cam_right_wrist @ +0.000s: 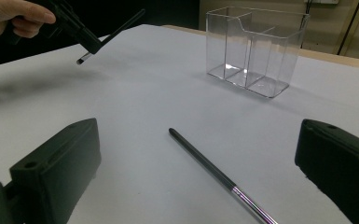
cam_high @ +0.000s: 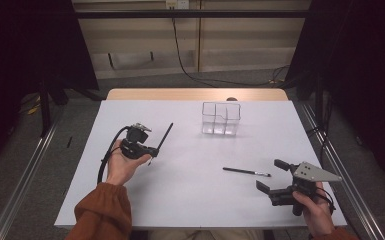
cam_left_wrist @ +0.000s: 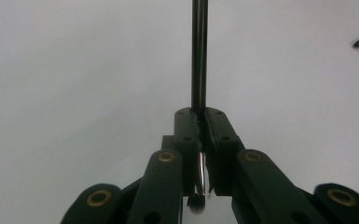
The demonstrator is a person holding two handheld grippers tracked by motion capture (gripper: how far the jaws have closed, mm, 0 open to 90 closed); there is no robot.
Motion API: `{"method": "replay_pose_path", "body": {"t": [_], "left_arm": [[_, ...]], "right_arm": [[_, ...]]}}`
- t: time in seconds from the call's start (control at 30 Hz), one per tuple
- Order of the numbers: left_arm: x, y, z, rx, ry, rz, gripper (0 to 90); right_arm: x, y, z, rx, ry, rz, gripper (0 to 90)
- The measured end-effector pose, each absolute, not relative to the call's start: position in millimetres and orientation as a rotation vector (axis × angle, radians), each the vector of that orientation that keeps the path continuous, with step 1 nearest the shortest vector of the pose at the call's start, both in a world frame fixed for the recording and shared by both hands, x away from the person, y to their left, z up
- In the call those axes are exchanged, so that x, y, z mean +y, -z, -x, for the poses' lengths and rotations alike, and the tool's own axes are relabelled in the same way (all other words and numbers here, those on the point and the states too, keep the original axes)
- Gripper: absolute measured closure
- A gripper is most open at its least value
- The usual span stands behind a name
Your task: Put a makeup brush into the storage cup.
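A thin black brush [cam_high: 164, 136] hangs above the white table [cam_high: 190, 200], gripped near its bristle end by my left gripper [cam_high: 153, 150], which is shut on it. In the left gripper view the jaws [cam_left_wrist: 200, 115] pinch the brush [cam_left_wrist: 199, 56], whose handle points straight away. A second black brush [cam_high: 246, 172] with a silver ferrule lies flat on the table, just left of my right gripper [cam_high: 271, 174]. That gripper is open, with nothing between its fingers. The right gripper view has this brush [cam_right_wrist: 205, 161] lying between the wide-open jaws [cam_right_wrist: 198, 144]; farther off, the left gripper [cam_right_wrist: 81, 35] carries its brush [cam_right_wrist: 121, 28].
A clear plastic organiser [cam_high: 221, 119] with several compartments stands upright at the back middle of the table, also seen as the clear organiser [cam_right_wrist: 254, 51] beyond the lying brush. Table edges run close to both hands; black curtains and a cable lie beyond.
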State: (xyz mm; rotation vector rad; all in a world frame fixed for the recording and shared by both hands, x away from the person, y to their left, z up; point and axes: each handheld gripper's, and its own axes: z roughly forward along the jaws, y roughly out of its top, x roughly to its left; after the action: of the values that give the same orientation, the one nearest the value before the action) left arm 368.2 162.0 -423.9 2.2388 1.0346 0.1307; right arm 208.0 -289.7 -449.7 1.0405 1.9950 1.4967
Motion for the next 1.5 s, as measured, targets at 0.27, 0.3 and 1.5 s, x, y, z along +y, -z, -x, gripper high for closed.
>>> {"method": "replay_pose_path", "body": {"t": [0.27,0.3,1.5], "left_arm": [[165.7,419.5,-360.9,0.947,-0.229,-2.155,84.4],[166.3,418.8,-360.1,0.935,-0.232,-2.147,84.4],[138.9,404.5,-339.0,0.638,-0.107,-1.984,84.4]], "right_arm": [[-289.7,449.7,-207.8,1.994,-1.497,-1.037,0.0],[-289.7,449.7,-207.7,1.995,-1.496,-1.035,0.0],[-290.0,448.8,-206.2,1.99,-1.511,-1.021,0.0]]}}
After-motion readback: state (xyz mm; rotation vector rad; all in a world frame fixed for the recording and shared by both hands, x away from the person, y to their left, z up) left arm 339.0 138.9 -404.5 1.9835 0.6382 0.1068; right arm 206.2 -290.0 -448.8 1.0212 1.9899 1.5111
